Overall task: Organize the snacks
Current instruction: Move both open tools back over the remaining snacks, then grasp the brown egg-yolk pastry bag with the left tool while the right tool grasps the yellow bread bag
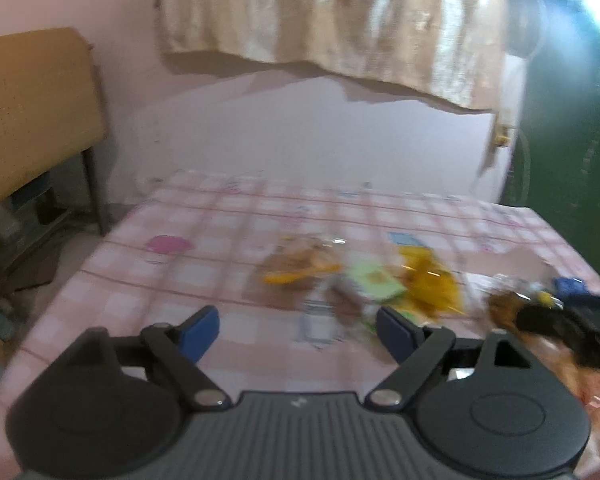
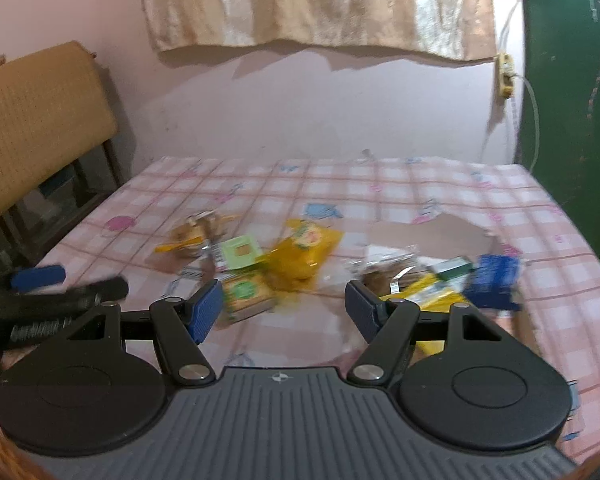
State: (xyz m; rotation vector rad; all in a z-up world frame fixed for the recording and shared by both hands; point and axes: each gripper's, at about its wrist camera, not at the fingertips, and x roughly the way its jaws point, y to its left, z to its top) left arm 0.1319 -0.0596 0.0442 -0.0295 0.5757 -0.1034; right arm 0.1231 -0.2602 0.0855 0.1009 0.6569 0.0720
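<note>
Both claws are spread and empty: the right gripper hovers low centre, with the snack packets scattered mid-frame on the checked tablecloth. The left gripper waits likewise (views blurred). Best to approach one packet slowly, flat edge between the pads.

1. A table under a pink checked cloth, torn toward its right edge.
2. Mid-table lie a yellow packet, a green-labelled packet and a biscuit bag (blurred).
3. A blue box lies near the right edge.
</note>
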